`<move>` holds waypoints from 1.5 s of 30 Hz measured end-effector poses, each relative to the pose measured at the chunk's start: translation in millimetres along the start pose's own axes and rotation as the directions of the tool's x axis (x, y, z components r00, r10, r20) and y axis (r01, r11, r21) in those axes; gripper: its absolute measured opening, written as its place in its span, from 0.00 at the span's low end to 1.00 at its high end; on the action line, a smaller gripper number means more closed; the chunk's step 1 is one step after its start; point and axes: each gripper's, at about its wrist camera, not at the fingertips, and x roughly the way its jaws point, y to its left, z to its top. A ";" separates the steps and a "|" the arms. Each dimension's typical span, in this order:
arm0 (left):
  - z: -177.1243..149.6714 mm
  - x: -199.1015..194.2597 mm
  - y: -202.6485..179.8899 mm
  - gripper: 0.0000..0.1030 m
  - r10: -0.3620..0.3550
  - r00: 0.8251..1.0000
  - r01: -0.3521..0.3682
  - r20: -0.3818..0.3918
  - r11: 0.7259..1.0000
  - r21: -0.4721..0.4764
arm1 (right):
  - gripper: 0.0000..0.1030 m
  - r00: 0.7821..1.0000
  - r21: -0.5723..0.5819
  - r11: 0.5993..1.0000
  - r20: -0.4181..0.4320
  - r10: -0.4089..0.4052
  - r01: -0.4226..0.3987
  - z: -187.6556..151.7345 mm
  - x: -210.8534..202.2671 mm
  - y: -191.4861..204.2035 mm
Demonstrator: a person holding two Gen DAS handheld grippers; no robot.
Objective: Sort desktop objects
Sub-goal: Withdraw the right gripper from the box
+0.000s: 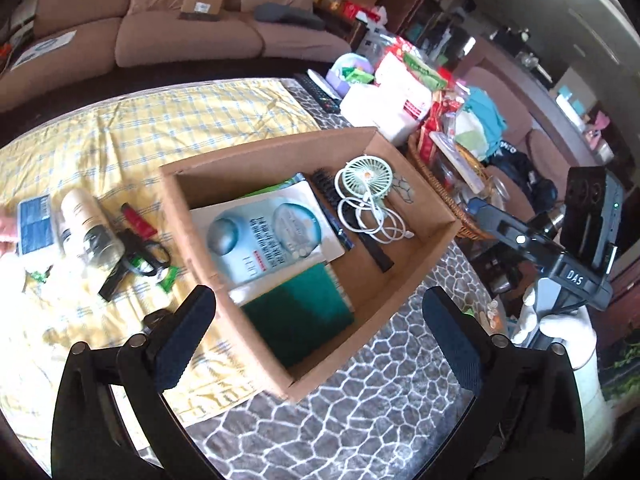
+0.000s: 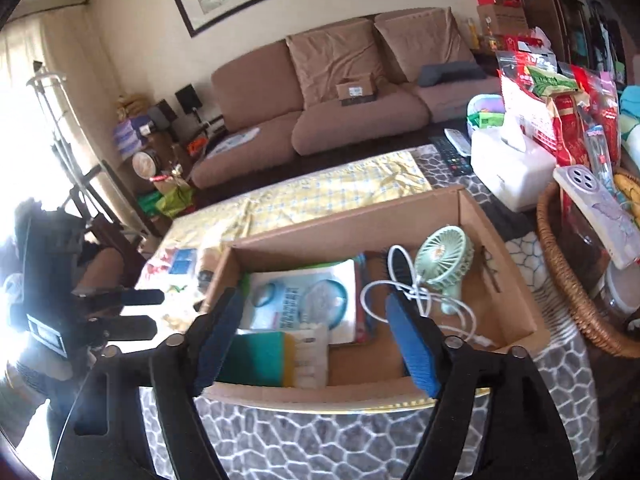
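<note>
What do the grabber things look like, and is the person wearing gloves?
Both grippers, left and right, are black frames with silver bolts and flat blue finger pads. The right one's body reads "DAS" and shows a small green light. A white glove holds it.

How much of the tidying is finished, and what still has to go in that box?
Done: the cardboard box already holds a mint fan, white cable, face-mask packet and green notebook. In hand: nothing; left gripper and right gripper are open and empty. Left: bottle, red tube and scissors on the yellow cloth.
</note>
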 end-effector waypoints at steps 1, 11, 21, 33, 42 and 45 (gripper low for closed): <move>-8.1 -12.5 13.8 1.00 0.015 1.000 -0.014 0.018 1.000 -0.020 | 0.86 1.000 -0.001 1.000 0.006 0.006 -0.006 -1.6 -0.4 9.1; -89.6 -97.6 131.3 1.00 0.266 0.959 -0.239 0.101 0.946 -0.220 | 0.98 0.996 -0.044 0.996 -0.050 0.075 -0.077 -32.8 32.9 112.9; -175.0 -104.7 157.8 1.00 0.473 0.878 -0.441 0.079 0.861 -0.252 | 0.99 0.995 -0.177 0.983 -0.099 0.021 -0.039 -100.6 74.0 213.0; -213.5 -82.2 185.1 1.00 0.546 0.836 -0.509 0.049 0.806 -0.301 | 0.99 0.979 -0.199 0.978 -0.176 -0.101 0.065 -175.6 127.6 228.8; -218.4 -47.8 204.5 1.00 0.583 0.813 -0.559 -0.010 0.774 -0.299 | 0.99 0.963 -0.171 0.977 -0.216 -0.163 0.127 -187.5 159.9 213.8; -217.0 -42.6 198.1 1.00 0.608 0.794 -0.589 -0.002 0.767 -0.254 | 0.99 0.954 -0.168 0.973 -0.228 -0.194 0.158 -191.4 166.3 207.1</move>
